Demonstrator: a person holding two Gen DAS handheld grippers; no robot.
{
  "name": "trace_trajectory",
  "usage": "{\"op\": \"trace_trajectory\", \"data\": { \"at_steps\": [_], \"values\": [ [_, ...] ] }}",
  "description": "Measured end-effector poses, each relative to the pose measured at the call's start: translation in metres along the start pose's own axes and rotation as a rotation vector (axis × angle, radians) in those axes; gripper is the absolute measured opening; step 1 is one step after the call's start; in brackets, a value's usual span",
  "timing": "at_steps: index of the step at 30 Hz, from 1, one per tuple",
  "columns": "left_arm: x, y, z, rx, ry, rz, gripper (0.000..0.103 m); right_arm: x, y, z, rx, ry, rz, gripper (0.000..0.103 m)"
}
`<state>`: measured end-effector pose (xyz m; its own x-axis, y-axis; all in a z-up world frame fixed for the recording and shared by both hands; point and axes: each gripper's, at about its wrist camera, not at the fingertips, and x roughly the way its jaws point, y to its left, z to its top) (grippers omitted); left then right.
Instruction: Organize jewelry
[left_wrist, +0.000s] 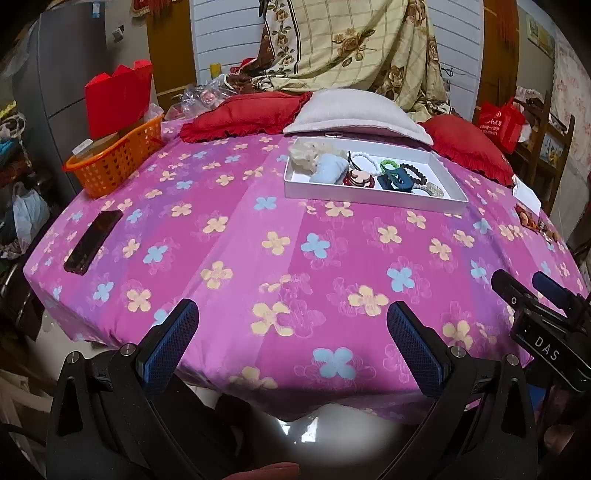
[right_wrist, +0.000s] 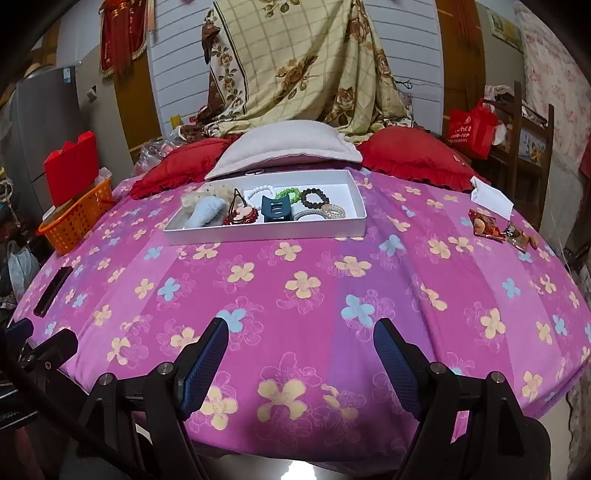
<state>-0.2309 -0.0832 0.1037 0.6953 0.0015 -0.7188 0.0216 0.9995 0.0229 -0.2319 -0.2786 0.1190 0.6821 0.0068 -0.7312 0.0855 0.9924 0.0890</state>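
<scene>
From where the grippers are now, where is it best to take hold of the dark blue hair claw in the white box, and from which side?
Probably from above. The dark blue hair claw stands among bracelets in the white box, near its front wall, so a sideways approach is blocked. Close the fingers across its curved top.

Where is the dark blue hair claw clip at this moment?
The dark blue hair claw clip lies inside the white tray at the far middle of the bed, between the red bead piece and the black bead bracelet.
</scene>
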Motion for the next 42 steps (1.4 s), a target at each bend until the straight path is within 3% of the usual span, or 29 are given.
{"op": "trace_trajectory", "data": {
  "at_steps": [42],
  "values": [
    [0.0085,-0.0066,-0.0092,-0.003,0.039,-0.021,0.102,0.0018,0.0022,-0.0025,-0.004,-0.011,-0.034,0.080]
  ]
}}
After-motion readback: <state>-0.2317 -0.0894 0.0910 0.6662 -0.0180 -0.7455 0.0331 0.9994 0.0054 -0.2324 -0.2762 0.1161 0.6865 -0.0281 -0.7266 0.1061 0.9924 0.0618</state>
